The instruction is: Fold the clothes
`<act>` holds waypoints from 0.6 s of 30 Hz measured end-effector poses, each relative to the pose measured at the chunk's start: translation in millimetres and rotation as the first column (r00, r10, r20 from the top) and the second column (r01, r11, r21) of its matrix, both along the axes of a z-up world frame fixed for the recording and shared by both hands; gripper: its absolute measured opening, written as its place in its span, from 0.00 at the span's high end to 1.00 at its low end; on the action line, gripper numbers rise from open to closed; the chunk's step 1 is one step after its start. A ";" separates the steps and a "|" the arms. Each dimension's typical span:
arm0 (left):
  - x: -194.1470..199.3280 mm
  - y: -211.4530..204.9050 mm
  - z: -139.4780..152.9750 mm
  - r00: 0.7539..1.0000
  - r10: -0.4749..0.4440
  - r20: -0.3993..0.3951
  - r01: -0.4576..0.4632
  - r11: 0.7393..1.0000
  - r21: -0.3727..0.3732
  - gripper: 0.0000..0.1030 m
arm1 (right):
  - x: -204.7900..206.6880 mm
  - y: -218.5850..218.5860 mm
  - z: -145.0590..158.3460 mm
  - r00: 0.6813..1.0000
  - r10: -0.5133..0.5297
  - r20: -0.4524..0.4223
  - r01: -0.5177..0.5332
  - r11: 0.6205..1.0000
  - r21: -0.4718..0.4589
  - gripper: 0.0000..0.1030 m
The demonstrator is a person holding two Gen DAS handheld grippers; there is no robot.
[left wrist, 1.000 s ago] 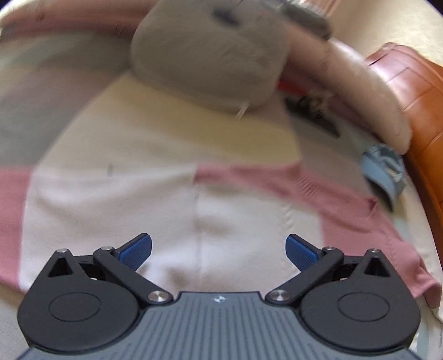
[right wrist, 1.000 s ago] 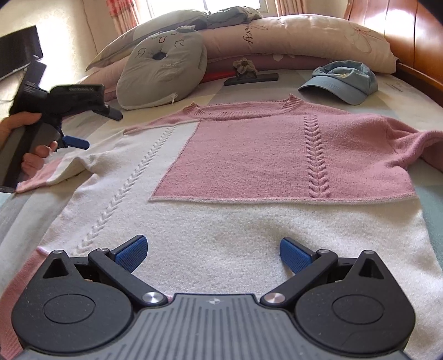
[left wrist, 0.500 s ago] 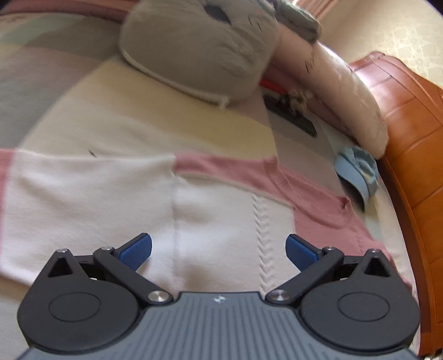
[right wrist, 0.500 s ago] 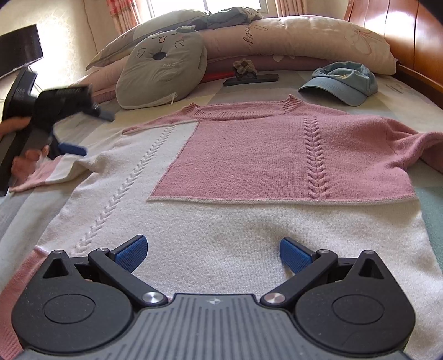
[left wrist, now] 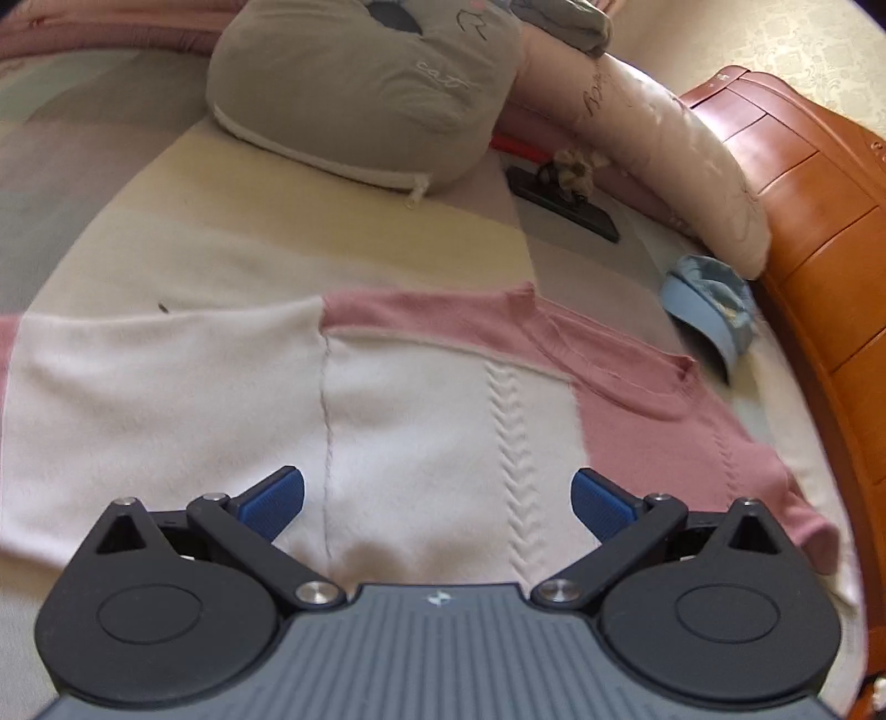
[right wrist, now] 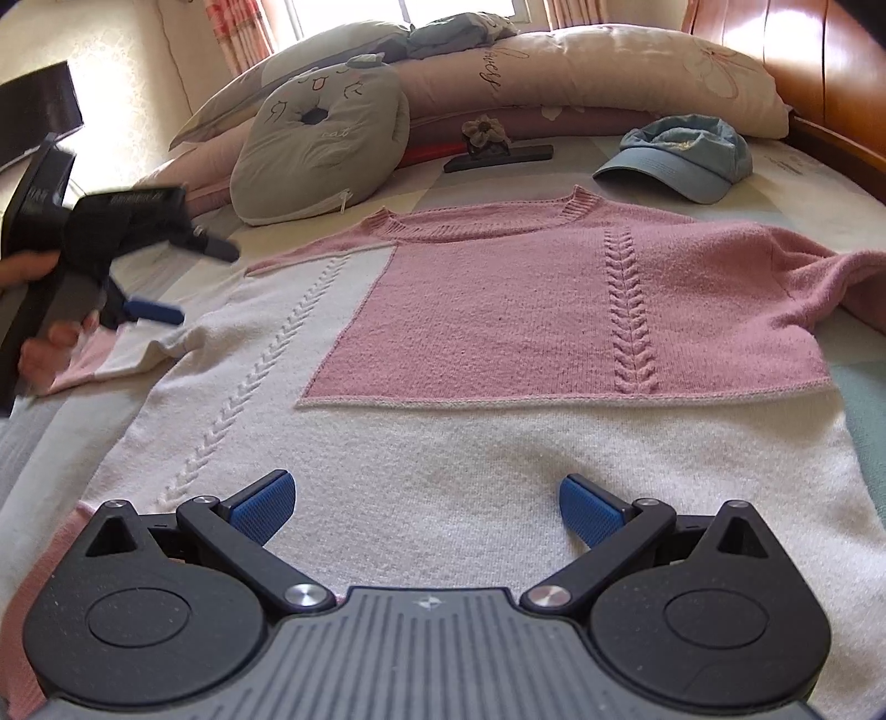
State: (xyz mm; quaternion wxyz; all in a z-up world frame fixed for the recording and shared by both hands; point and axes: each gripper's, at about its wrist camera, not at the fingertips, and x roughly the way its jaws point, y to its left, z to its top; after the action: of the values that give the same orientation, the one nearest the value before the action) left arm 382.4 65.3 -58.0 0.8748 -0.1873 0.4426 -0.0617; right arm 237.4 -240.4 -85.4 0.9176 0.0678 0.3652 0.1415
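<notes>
While both my left gripper (left wrist: pixel 437 498) and right gripper (right wrist: pixel 426 501) hang spread and holding nothing, I log the sweater (right wrist: pixel 498 354) flat ahead of the jaws, sleeves out, no fold showing, every fold remaining.

Daylight is coming in from the window (right wrist: pixel 459 8) behind the pillows (right wrist: pixel 598 66), blowing out the panes and washing the wall (right wrist: pixel 127 66) at left pale. The sweater (right wrist: pixel 498 310) is lying evenly lit, its knit texture staying crisp in the right wrist view. The left tongs (right wrist: pixel 183 277) are smearing with motion blur there. The left wrist view is looking softer overall, the sweater's (left wrist: pixel 387 421) cable pattern blurring. Fisheye distortion is bending the wooden headboard (left wrist: pixel 803 232) and darkening the frame corners in both views.
</notes>
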 end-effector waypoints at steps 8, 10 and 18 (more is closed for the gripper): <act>-25.8 22.8 -1.2 0.999 0.043 -0.017 -0.044 0.999 -0.026 0.01 | 0.8 -4.9 1.7 1.000 -0.002 -0.009 0.002 1.000 0.028 0.00; -32.2 28.5 -1.5 0.998 0.054 -0.021 -0.055 0.998 -0.033 0.01 | 1.0 -4.3 1.5 1.000 -0.004 -0.009 0.004 1.000 0.028 0.00; -71.7 123.5 -10.8 0.950 0.307 -0.052 -0.310 0.947 -0.085 0.01 | 0.0 -1.1 1.1 1.000 -0.004 -0.001 0.004 1.000 0.006 0.00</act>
State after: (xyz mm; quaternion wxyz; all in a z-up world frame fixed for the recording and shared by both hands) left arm 310.7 188.8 -68.8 0.8555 -0.2957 0.4210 0.0590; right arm 237.4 -241.4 -84.4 0.9175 0.0713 0.3651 0.1407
